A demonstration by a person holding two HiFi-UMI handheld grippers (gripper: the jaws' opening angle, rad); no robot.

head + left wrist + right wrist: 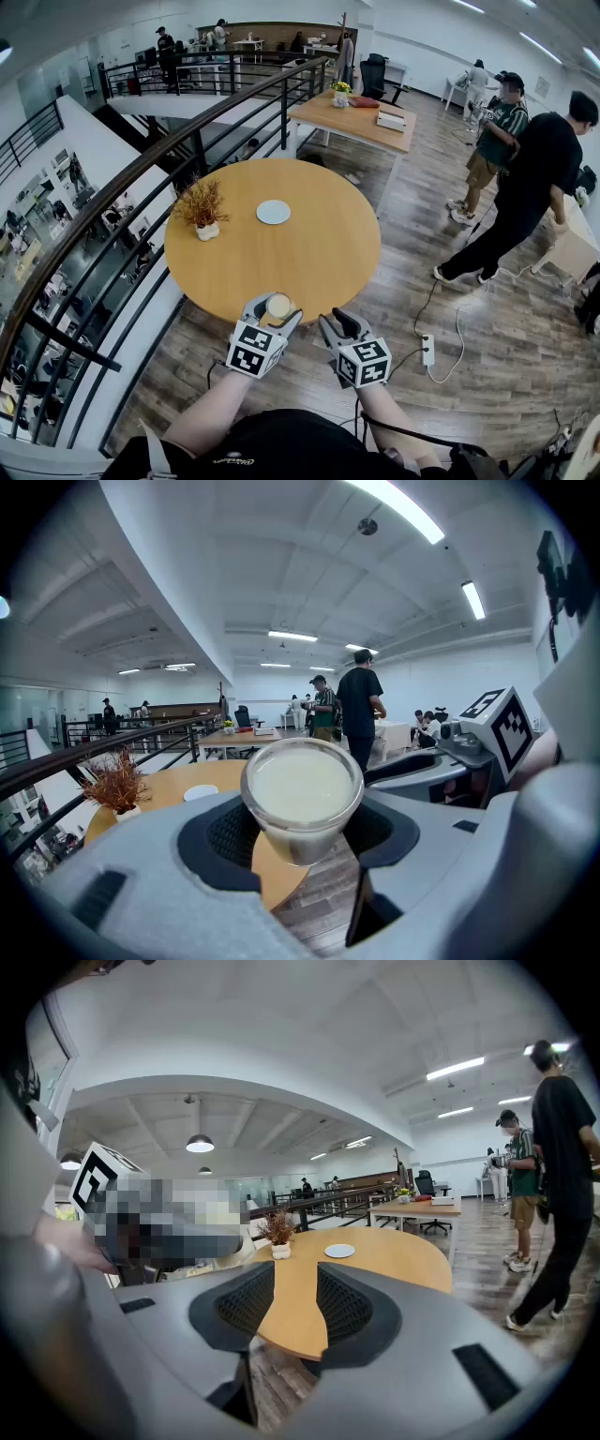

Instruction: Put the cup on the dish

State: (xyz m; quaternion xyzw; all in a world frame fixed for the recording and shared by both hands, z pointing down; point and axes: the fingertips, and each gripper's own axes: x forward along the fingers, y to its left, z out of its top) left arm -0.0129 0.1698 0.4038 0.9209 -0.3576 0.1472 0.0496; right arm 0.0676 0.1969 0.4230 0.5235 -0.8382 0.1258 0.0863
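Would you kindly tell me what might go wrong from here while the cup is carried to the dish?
1. The cup looks filled nearly to its rim with something pale, so tilting the left gripper may spill it.
2. The dish lies far across the table, near the potted plant, which a long reach could knock.

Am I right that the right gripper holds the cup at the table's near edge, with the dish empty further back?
Not quite: the left gripper holds the cup, as the left gripper view shows. The dish does lie empty further back on the table.
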